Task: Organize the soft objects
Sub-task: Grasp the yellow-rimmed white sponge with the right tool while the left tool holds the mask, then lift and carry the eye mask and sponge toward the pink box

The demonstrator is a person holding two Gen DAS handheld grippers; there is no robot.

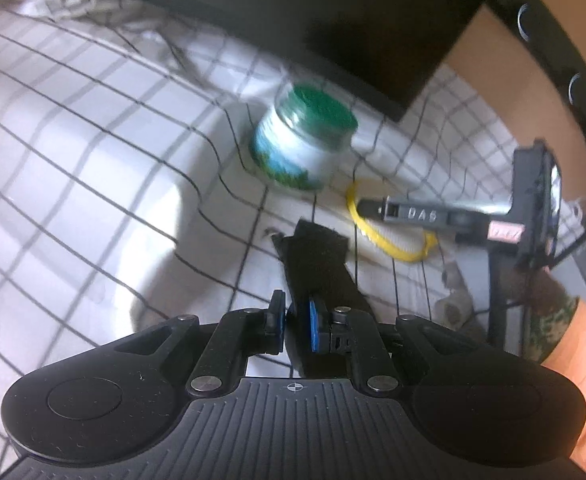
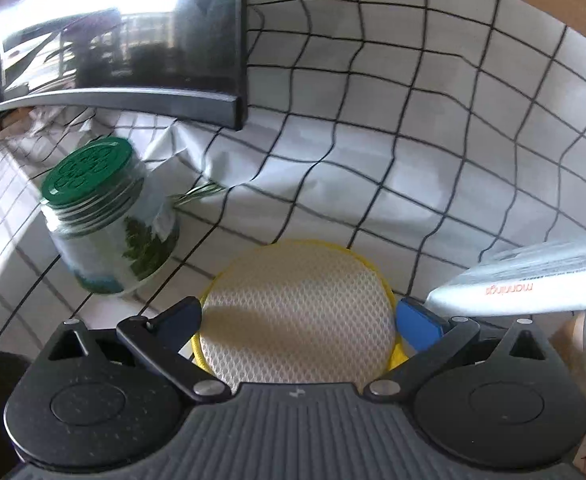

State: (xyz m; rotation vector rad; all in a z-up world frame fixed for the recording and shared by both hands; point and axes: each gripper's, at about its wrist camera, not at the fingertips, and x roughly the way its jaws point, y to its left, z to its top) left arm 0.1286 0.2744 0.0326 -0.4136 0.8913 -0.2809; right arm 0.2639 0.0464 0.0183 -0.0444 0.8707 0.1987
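A table covered by a white cloth printed with a black grid [image 2: 433, 128] carries everything here. The left tool [image 1: 295, 322], seen from its own camera, is pinched nearly shut on a strip of black, fuzzy fabric [image 1: 317, 256], which runs out forward from between the blue pads and ends in a ragged, square-cut tip lying low over the cloth. Just beyond that tip and slightly to its right lies a round, flat pad of white mesh with a yellow rim [image 2: 299, 320]. The right tool [image 2: 297, 318] stands over this pad with its jaws spread wide, one black finger at the pad's left rim and one blue-padded finger at its right rim, so the pad sits between them on the cloth; whether either finger touches the rim cannot be told. In the left camera's view the right tool [image 1: 377, 210] enters from the right, its grey finger reaching across the yellow rim, with a hand in a camouflage-patterned sleeve [image 1: 553, 320] behind it. A clear glass jar with a green perforated lid [image 2: 105, 216] stands on the cloth beyond the pad and to its left, well apart from both tools. Behind the jar, towards the far edge of the table, a dark, glossy flat screen [image 2: 133, 40] stands upright. A white printed plastic packet [image 2: 533, 280] lies near the right tool's blue pad, on its right.
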